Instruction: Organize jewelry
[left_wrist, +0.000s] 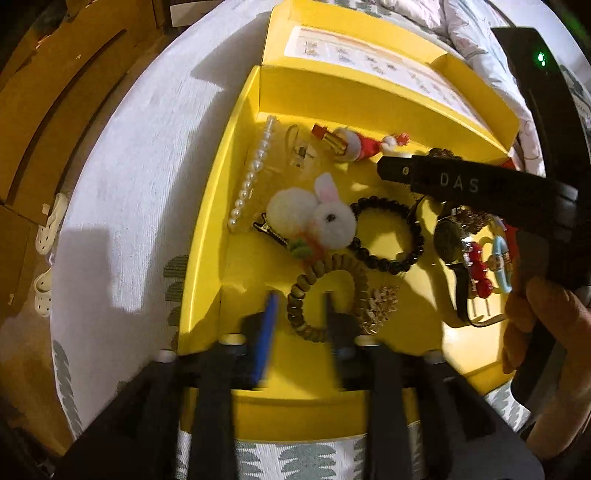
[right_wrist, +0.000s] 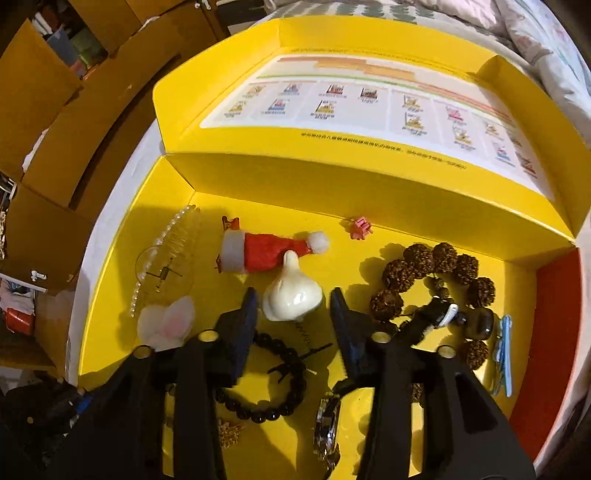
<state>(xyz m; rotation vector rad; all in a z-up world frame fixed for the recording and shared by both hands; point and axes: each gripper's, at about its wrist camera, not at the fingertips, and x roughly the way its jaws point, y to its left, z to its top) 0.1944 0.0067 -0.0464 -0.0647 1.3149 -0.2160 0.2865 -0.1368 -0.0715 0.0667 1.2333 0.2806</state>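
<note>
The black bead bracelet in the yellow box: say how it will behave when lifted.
The black bead bracelet is a ring of separate beads, so it probably sags floppy. The round, glossy beads may slip between the fingers. It looks light.

One yellow box (right_wrist: 122, 280) holds the jewelry. Bead bracelets number three: one of small black beads (right_wrist: 280, 391), one of large brown knobbly beads (right_wrist: 443, 258), and one brown coil (left_wrist: 325, 280). There is one pearl hair comb (left_wrist: 251, 177), one bunny pom-pom clip (left_wrist: 314, 218), one Santa-hat clip (right_wrist: 269, 251), one white duck clip (right_wrist: 293, 291), one wristwatch (left_wrist: 450, 240), one red bead piece (left_wrist: 478, 269), and one small pink clip (right_wrist: 360, 228).
</note>
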